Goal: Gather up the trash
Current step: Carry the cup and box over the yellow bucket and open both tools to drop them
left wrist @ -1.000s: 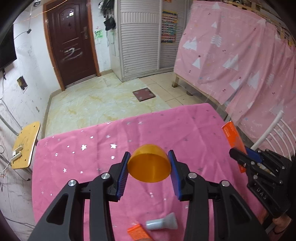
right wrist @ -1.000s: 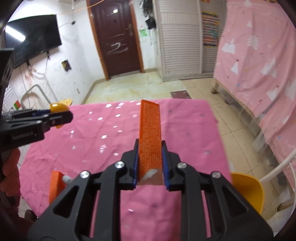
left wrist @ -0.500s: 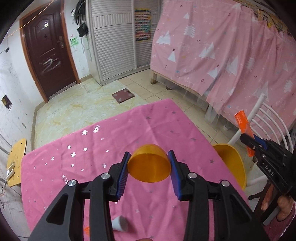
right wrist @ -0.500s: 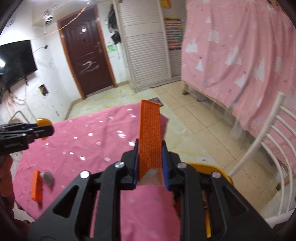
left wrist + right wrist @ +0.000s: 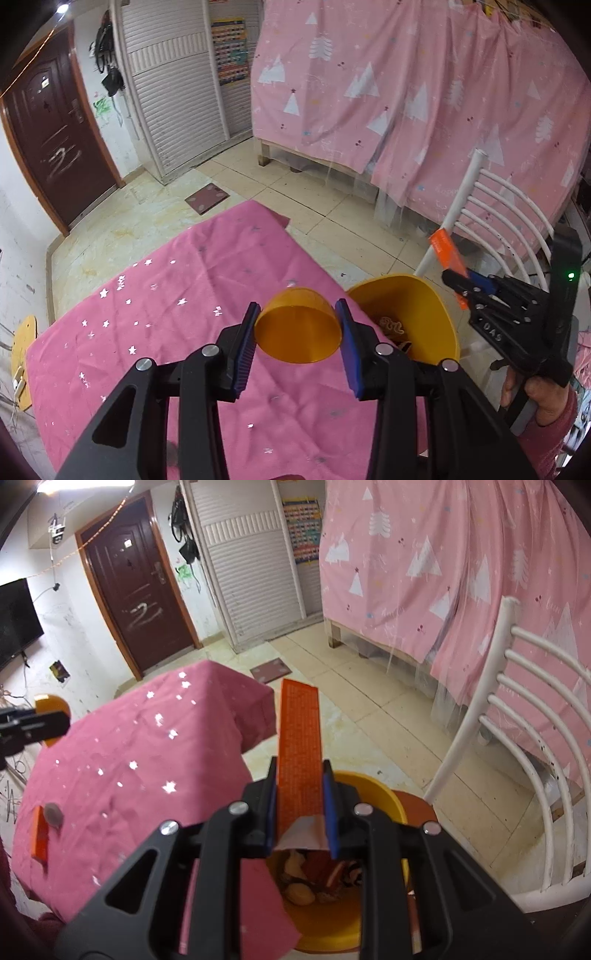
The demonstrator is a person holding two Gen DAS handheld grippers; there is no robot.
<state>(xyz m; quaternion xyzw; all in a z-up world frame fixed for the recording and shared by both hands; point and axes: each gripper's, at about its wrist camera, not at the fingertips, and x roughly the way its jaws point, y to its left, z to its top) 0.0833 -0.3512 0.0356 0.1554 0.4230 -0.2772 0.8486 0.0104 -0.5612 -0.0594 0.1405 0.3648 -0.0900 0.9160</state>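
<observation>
Lying at the far left of the right wrist view, near the edge of the pink tablecloth, an orange packet and a small grey tube touching it are being left on the table, apparently trash not yet collected. Further right, an orange cup is being clamped on its sides between the blue pads of the left gripper, its open mouth facing the camera; it is being held above the table's right edge, just beside the yellow bin, probably so that it can be carried over the rim and dropped in. The bin is being kept on the floor against the table, between the cloth and a white chair, and scraps are already lying inside it. Furthest right, a long orange wrapper is being pinched near its torn lower end by the right gripper, the strip pointing forward along the fingers. It is being held directly over the bin's opening, so a release here would likely land it inside, though a light strip could drift.
</observation>
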